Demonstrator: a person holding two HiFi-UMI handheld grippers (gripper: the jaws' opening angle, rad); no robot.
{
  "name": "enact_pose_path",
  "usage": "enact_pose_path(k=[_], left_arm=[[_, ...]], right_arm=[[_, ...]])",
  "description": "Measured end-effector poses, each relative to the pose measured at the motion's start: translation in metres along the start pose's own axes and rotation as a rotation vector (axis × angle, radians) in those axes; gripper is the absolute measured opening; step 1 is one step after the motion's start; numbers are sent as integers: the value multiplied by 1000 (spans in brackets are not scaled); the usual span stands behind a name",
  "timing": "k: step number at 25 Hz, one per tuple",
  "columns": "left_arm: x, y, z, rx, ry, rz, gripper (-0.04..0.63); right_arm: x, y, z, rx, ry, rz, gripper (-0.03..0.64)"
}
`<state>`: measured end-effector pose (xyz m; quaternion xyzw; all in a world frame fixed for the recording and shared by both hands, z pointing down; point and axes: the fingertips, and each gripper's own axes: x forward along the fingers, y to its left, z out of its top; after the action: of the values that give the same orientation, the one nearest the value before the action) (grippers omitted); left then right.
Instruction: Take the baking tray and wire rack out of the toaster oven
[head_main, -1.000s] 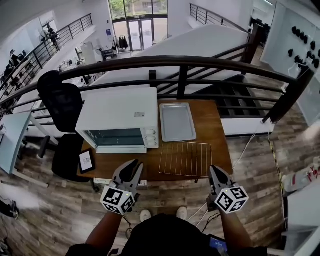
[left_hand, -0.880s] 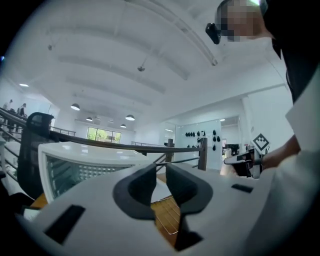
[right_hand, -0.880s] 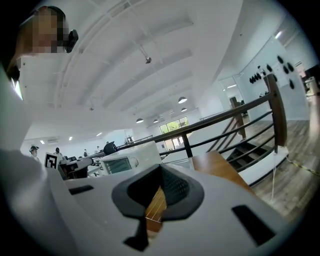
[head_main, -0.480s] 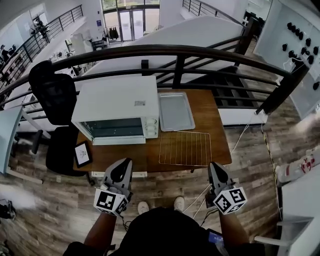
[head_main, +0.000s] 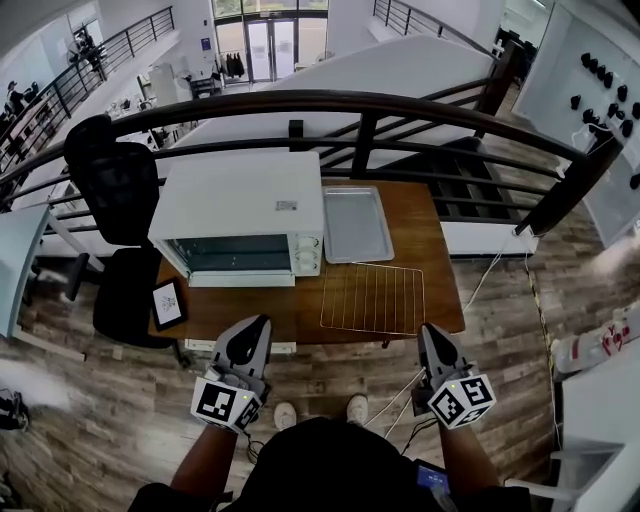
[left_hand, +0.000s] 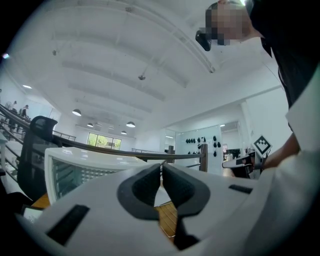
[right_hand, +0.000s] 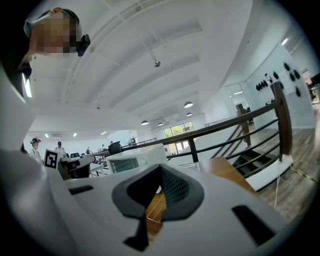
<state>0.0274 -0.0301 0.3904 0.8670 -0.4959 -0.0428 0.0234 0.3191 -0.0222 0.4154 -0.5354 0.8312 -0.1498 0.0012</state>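
The white toaster oven (head_main: 240, 215) stands on the left half of the wooden table (head_main: 430, 250), its glass door closed. A silver baking tray (head_main: 357, 223) lies flat on the table right beside it. In front of the tray, the wire rack (head_main: 372, 297) lies near the table's front edge. My left gripper (head_main: 258, 322) hovers just off the front edge below the oven, shut and empty. My right gripper (head_main: 428, 330) is shut with nothing in it, off the edge by the rack's right corner. The oven (left_hand: 75, 167) shows beyond the closed left gripper (left_hand: 161, 167); the right gripper (right_hand: 160, 170) points level at the table.
A small black tablet (head_main: 168, 303) lies on the table's front left corner. A black office chair (head_main: 110, 190) stands left of the table. A dark curved railing (head_main: 350, 105) runs behind the table, with stairs at the right. The person's feet are below the front edge.
The left gripper's jaws have closed from slightly open to shut. Both grippers have drawn back a little from the table's front edge.
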Motion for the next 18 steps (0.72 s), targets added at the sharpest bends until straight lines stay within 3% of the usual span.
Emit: enact_pose_path(k=[18], left_arm=[[2,8,-10,-42,29,51,21]], right_arm=[[17,-3,-2,-57,13,41,-5]])
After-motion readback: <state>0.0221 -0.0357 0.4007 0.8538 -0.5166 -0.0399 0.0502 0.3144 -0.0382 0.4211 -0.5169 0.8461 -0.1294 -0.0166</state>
